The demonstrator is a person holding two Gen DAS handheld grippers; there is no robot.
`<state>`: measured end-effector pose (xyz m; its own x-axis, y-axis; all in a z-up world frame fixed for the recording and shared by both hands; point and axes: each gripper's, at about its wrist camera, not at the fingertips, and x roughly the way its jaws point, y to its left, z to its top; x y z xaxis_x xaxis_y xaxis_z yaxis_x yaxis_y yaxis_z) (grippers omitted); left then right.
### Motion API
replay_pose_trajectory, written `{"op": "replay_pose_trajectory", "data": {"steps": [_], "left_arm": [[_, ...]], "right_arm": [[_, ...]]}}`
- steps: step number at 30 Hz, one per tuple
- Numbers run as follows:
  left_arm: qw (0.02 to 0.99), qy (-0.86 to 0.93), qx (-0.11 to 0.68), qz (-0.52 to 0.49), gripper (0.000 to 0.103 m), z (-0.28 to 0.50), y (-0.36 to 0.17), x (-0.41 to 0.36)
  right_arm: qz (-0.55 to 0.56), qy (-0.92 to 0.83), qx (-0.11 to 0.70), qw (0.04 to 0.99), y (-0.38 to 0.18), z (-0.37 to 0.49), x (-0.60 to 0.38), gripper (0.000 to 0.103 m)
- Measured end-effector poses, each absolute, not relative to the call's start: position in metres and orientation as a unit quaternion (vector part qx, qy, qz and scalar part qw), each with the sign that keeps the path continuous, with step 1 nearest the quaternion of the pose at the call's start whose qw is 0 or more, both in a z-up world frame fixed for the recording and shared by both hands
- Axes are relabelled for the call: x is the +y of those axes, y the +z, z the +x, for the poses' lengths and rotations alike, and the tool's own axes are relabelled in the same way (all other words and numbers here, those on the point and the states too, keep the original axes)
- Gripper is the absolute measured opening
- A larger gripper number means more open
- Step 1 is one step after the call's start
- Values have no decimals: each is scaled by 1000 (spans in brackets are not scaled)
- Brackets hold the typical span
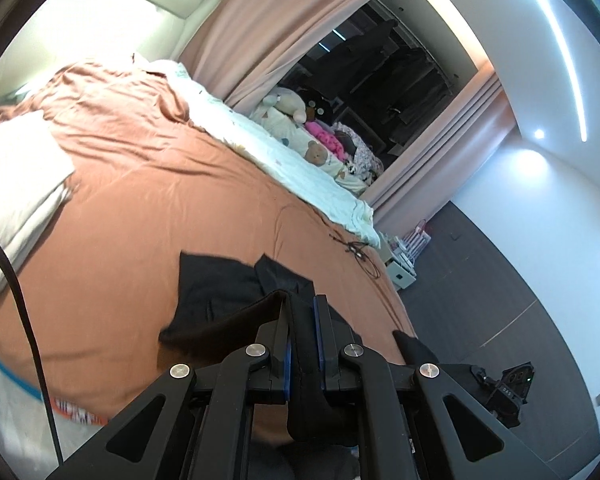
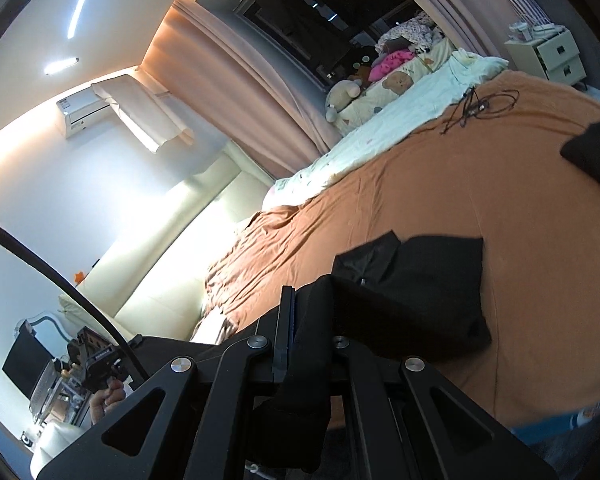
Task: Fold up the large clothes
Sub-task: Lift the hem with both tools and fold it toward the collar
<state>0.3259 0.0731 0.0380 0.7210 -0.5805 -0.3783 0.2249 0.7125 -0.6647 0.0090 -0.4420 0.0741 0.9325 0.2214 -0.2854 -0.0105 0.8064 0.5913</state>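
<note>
The bed (image 1: 148,208) is covered by a rust-orange sheet whose broad middle lies bare, giving wide room ahead of both tools. In the left wrist view a pale mint blanket (image 1: 284,152) runs along the bed's far edge from 11 o'clock toward 3 o'clock, with stuffed toys (image 1: 300,120) piled beyond it against the pink curtains (image 1: 260,28). A white folded cloth (image 1: 20,184) lies at 9 o'clock on the sheet, and a thin black cable (image 1: 360,252) is coiled near the blanket's end at about 2 o'clock. The bed's foot edge drops to dark floor (image 1: 500,280) at 3 o'clock.

The black garment (image 1: 220,288) lies on the sheet just ahead of the left gripper (image 1: 302,304), spreading toward 10 o'clock; a fold of it runs up between the blue-padded fingers, which are clamped on the fabric.

In the right wrist view the same black garment (image 2: 420,280) spreads toward 2 o'clock on the sheet, and the right gripper (image 2: 306,300) is likewise pinched tight on a bunched edge of it. A small white drawer unit (image 2: 548,56) stands off the bed's corner at 1 o'clock.
</note>
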Motion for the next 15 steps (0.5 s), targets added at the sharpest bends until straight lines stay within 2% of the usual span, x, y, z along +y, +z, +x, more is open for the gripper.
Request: {"op": "replay_pose_trajectory", "data": {"steps": [9,15], "left_arm": [[878,-222,308,-291,9,428,38,54],[872,-215,338,-282,9,498,11,39]], "right_arm": [[312,47,184,931,78,96,-474,0],[320,20,213,923,68,156,-485,0]]}}
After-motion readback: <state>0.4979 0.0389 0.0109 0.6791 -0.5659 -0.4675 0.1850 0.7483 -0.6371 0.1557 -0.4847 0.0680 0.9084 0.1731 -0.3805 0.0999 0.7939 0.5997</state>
